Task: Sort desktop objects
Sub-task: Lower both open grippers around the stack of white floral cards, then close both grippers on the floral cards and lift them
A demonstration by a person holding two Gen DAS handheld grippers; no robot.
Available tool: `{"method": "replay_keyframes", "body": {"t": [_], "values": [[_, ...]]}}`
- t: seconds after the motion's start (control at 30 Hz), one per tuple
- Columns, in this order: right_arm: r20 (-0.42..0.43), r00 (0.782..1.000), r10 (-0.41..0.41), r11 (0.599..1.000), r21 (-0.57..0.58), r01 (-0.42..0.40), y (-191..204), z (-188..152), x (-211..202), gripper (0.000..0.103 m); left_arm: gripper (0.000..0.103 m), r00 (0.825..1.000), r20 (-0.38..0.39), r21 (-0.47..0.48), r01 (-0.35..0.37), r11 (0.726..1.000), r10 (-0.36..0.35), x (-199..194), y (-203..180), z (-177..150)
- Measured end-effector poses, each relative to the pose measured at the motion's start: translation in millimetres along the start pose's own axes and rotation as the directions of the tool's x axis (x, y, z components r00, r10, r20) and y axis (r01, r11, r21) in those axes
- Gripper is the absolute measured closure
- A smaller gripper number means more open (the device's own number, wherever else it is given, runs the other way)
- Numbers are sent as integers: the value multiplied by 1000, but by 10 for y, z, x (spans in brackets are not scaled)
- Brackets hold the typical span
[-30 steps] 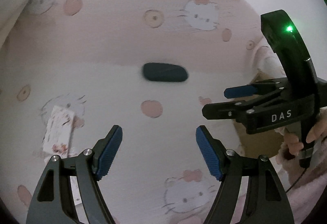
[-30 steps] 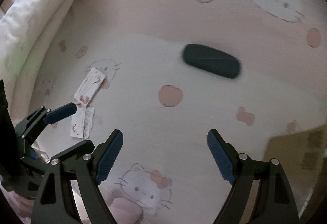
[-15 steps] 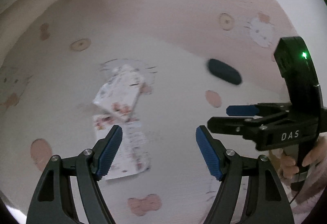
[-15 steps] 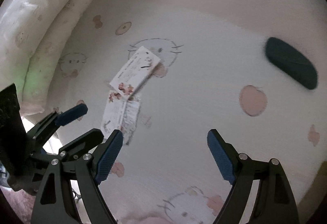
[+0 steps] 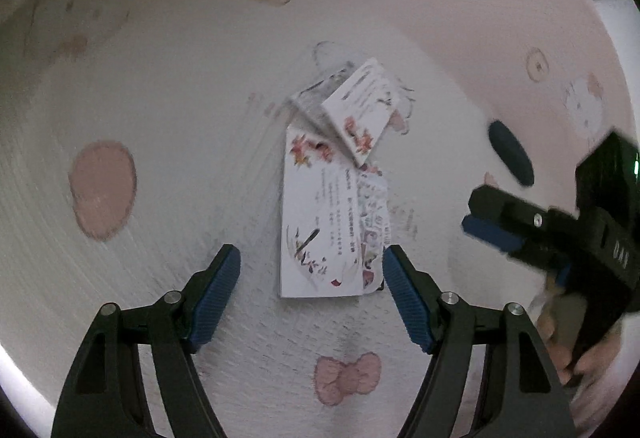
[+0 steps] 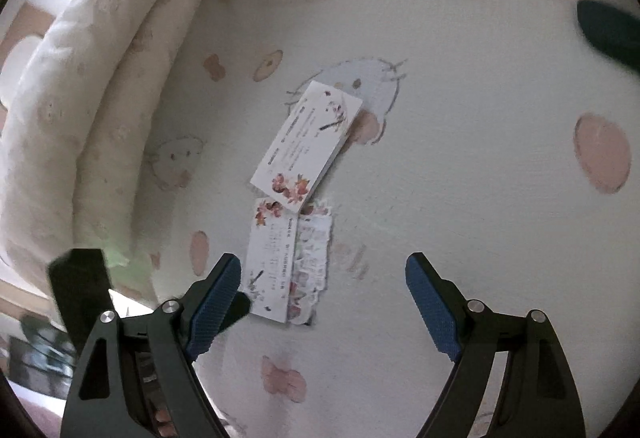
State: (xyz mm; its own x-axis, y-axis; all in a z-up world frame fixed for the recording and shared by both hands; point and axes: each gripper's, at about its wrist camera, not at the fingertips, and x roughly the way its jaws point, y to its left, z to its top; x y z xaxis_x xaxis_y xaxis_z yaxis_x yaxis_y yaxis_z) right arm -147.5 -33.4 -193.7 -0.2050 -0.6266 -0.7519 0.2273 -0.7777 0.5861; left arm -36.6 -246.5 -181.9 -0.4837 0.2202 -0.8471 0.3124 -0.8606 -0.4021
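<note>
Printed white cards with red flowers lie on the pink cartoon-print cloth. The larger card lies just ahead of and between my open left gripper fingers, with a patterned sheet under its right edge. A smaller card stack lies tilted beyond it. In the right wrist view the same cards show, the larger card and the smaller stack, ahead and left of my open, empty right gripper. A dark oval case lies to the right; it shows in the right wrist view at the far right.
A rolled cream blanket borders the cloth on the left. The right gripper and the hand holding it sit at the right edge of the left wrist view. The left gripper's body shows at lower left in the right wrist view.
Both grippers have swung left and closer to the cards, which now lie centred in view. The dark case has slid toward the right edge. Both stay open.
</note>
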Motion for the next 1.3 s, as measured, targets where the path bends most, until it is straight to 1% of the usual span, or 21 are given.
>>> {"method": "replay_keyframes", "body": {"t": [0.03,0.07,0.1,0.2,0.3,0.33,0.37,0.47,0.5,0.57,0.63,0.73,0.8,0.83,0.87,0.93,1.0,1.07,1.13,1.23,1.3], "values": [[5,1000,6,1000,20,-6,-13,-28,37,19,36,1000,-4,-15,7,1000,-7,21,27,-6],[4,1000,11,999,31,-11,-20,-48,63,19,42,1000,-2,-17,-6,1000,6,40,27,0],[1,1000,21,999,42,-21,-26,-71,82,19,44,1000,5,-10,-16,1000,16,46,17,3],[-6,999,52,996,80,-51,-51,-132,161,19,45,1000,18,12,-10,1000,9,46,-25,2],[-17,997,78,991,108,-75,-69,-181,251,20,47,1000,19,2,3,1000,-3,68,-17,13],[-15,997,82,990,113,-80,-71,-194,270,20,49,1000,21,-8,5,1000,-5,69,-4,13],[-9,997,83,990,112,-81,-72,-200,270,20,54,1000,21,-18,5,1000,-5,80,6,21],[5,996,87,991,101,-87,-66,-216,275,22,58,1000,14,-24,8,1000,-8,97,29,42],[12,996,91,991,101,-91,-68,-219,278,24,63,1000,16,-25,4,1000,-4,92,34,43],[22,995,96,990,103,-98,-72,-223,286,42,65,1000,17,-31,0,1000,1,82,45,34],[12,996,91,991,97,-91,-71,-243,319,50,66,1000,18,-26,-1,1000,2,82,40,29],[24,997,72,996,53,-73,-27,-264,330,57,67,1000,21,-29,8,1000,-8,79,31,19],[30,998,54,998,42,-55,-21,-276,337,62,77,1000,13,-34,13,999,-12,98,28,16],[33,998,48,998,40,-49,-19,-280,338,66,79,1000,6,-35,16,999,-16,107,16,11],[36,998,42,998,35,-43,-17,-285,336,76,80,1000,2,-33,18,999,-18,115,0,5],[4,998,57,998,35,-57,-5,-290,383,83,82,1000,1,-20,9,1000,-9,117,-40,-11],[1,1000,29,999,28,-29,32,-298,384,84,85,1000,8,4,-16,1000,16,100,-71,-28],[-1,1000,1,1000,-15,-1,92,-298,377,88,86,1000,4,20,-20,1000,20,93,-81,-30],[-9,1000,-20,999,-31,19,103,-292,380,90,87,1000,-4,3,-4,1000,4,75,-64,-40],[-15,1000,-17,1000,-3,17,85,-288,348,91,87,999,-23,-20,22,1000,-23,69,-48,-60],[-20,1000,-19,1000,-11,19,106,-315,296,91,87,999,-30,-19,26,999,-26,75,-59,-82]]}}
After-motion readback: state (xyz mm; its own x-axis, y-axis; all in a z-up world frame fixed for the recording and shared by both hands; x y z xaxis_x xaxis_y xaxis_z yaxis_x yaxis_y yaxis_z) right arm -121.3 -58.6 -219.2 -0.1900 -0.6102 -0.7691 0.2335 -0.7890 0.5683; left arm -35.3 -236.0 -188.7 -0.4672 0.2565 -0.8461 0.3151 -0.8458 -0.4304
